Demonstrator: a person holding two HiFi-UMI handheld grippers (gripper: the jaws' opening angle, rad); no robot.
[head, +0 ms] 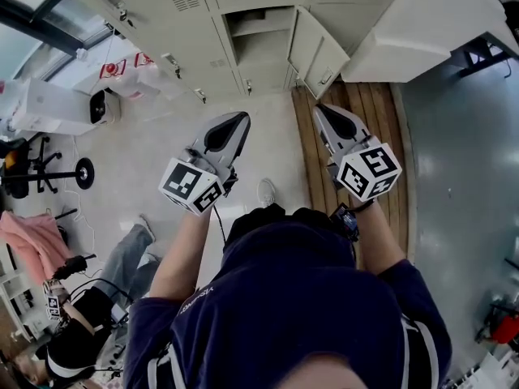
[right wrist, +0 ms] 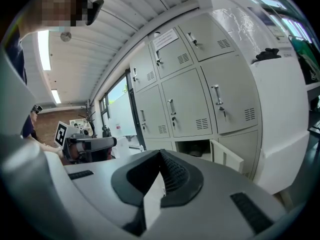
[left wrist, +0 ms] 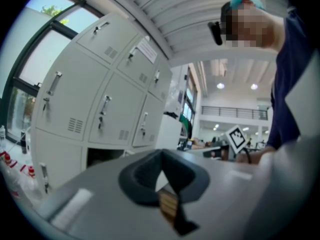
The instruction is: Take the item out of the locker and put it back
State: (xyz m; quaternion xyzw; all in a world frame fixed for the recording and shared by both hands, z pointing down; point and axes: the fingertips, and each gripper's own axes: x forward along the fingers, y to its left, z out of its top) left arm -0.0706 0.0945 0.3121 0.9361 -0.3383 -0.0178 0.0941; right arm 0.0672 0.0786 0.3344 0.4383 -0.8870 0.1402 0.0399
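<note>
The bank of pale grey lockers (head: 243, 6) stands ahead of me. One lower compartment (head: 261, 49) is open, its door (head: 318, 55) swung out to the right. In the right gripper view a dark shape (right wrist: 197, 152) lies low inside that compartment (right wrist: 192, 149); I cannot tell what it is. My left gripper (head: 241, 117) and right gripper (head: 319, 108) are both held up in front of me, well short of the lockers. Each has its jaws together with nothing between them, as the left gripper (left wrist: 161, 154) and right gripper (right wrist: 160, 154) views show.
A white cabinet (head: 430, 23) stands right of the open door, beside a strip of wooden flooring (head: 349, 136). Red and white bags (head: 122, 67) lie at the left wall. A seated person (head: 81, 331) and a black chair base (head: 49, 173) are at the left.
</note>
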